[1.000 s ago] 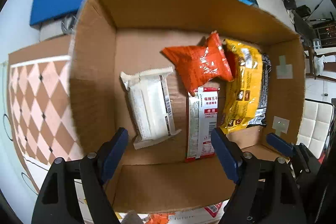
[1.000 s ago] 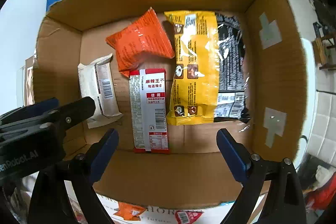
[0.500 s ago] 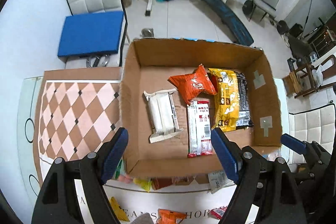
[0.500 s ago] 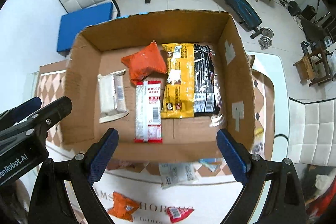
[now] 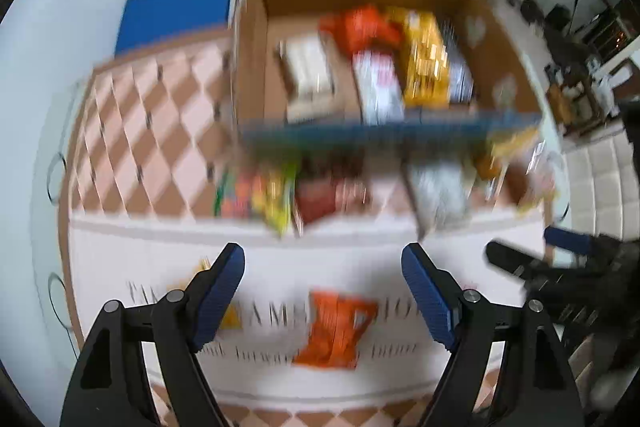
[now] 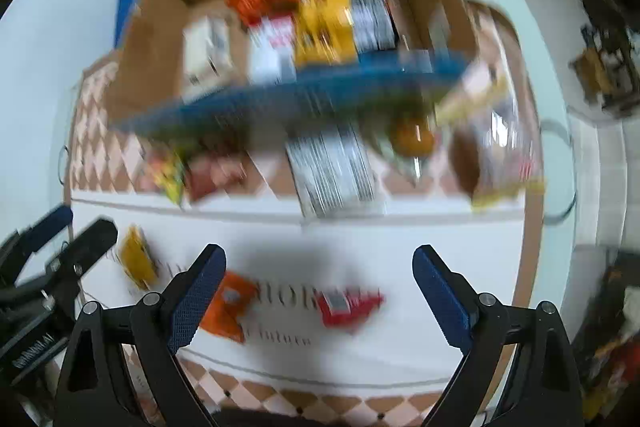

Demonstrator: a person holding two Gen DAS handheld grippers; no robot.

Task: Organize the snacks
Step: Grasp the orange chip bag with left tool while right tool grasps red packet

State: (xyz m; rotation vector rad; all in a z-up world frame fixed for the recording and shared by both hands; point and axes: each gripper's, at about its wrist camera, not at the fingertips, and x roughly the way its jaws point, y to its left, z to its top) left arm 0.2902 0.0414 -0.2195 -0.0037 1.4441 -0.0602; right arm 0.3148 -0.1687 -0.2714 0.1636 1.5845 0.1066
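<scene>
A table [image 5: 120, 115] with a pink-and-brown diamond cloth and a white lettered mat [image 5: 280, 267] is filling both wrist views, though both views are heavily blurred. At its far side a cardboard box [image 5: 250, 67] is sitting open, its near rim showing a blue edge. Inside the box, snacks are lying side by side — a white packet [image 5: 308, 75] at the left, then a red-and-white packet [image 5: 378, 87] with an orange bag [image 5: 360, 27] beyond it, then a yellow bag [image 5: 424, 63] with a dark packet [image 6: 370, 15] at its right.

Just outside the box's near wall, more snacks are lying in a loose row on the cloth: a green-and-yellow one [image 5: 276, 195], a dark red one [image 5: 320, 199] and a silvery striped packet [image 6: 332, 171]; what they are exactly cannot be told. Nearer, on the mat, an orange packet [image 5: 336, 331] is lying just ahead of the left gripper [image 5: 324, 291], which is hovering with its jaws spread wide and nothing between them. The right gripper [image 6: 320, 287] is hovering likewise — jaws wide apart, empty — with a small red packet [image 6: 344, 305] on the mat between its fingers' lines, another orange packet [image 6: 228, 307] by its left finger and a small yellow packet [image 6: 138, 263] farther left.
</scene>
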